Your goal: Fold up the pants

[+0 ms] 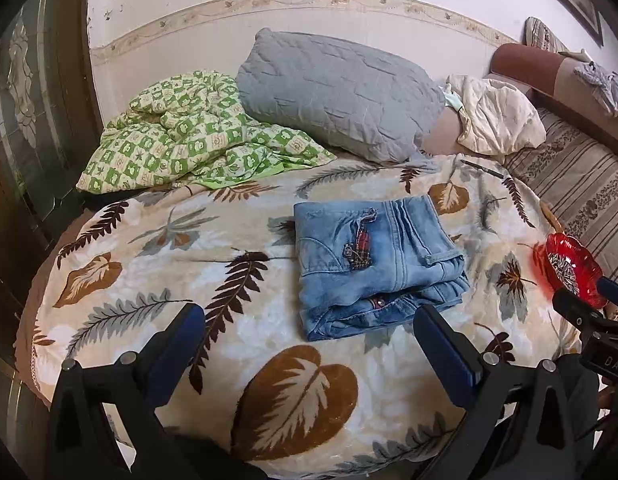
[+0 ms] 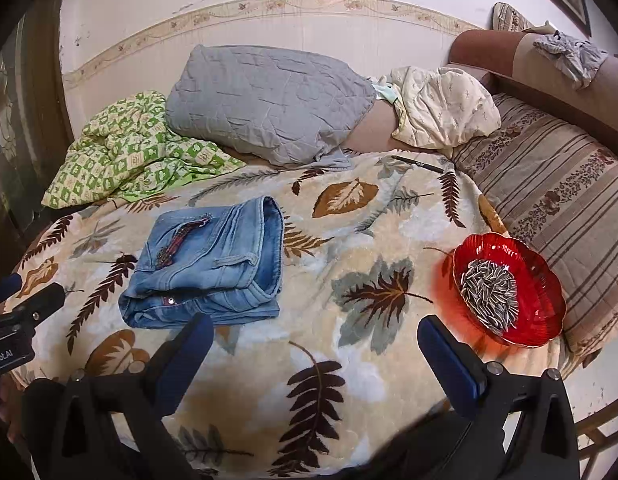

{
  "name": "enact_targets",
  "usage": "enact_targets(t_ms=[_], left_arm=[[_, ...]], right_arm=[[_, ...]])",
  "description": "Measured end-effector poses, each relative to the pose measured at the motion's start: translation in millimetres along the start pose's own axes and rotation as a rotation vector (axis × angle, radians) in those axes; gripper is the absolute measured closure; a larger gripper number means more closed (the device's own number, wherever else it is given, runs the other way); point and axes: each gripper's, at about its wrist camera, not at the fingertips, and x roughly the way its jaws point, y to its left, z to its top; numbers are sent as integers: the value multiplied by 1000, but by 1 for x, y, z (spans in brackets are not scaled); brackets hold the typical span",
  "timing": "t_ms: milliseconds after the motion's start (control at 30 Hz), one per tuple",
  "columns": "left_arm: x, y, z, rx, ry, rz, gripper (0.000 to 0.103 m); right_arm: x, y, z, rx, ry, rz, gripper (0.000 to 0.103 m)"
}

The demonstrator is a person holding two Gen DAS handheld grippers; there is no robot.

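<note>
The light blue denim pants [image 1: 373,264] lie folded into a compact rectangle on the leaf-patterned blanket [image 1: 157,264]. They also show in the right wrist view [image 2: 213,268], left of centre. My left gripper [image 1: 309,320] is open and empty, just in front of the pants' near edge, not touching them. My right gripper [image 2: 315,332] is open and empty, held over the blanket [image 2: 349,360] to the right of the pants. The right gripper's side also shows at the right edge of the left wrist view [image 1: 589,312].
A red glass bowl of sunflower seeds [image 2: 509,288] sits on the blanket's right side, close to my right gripper. A grey pillow [image 1: 337,92], a green checked quilt [image 1: 181,132] and a cream cloth [image 2: 441,108] lie at the back. A pen [image 2: 419,163] lies near them. A striped sofa cushion [image 2: 557,200] is at right.
</note>
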Motion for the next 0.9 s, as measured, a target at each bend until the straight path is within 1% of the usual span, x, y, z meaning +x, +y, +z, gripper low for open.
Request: enact_targets(t_ms=[900], left_arm=[[-2, -3, -1, 6, -2, -4, 0]], right_arm=[[0, 0, -1, 7, 0, -4, 0]])
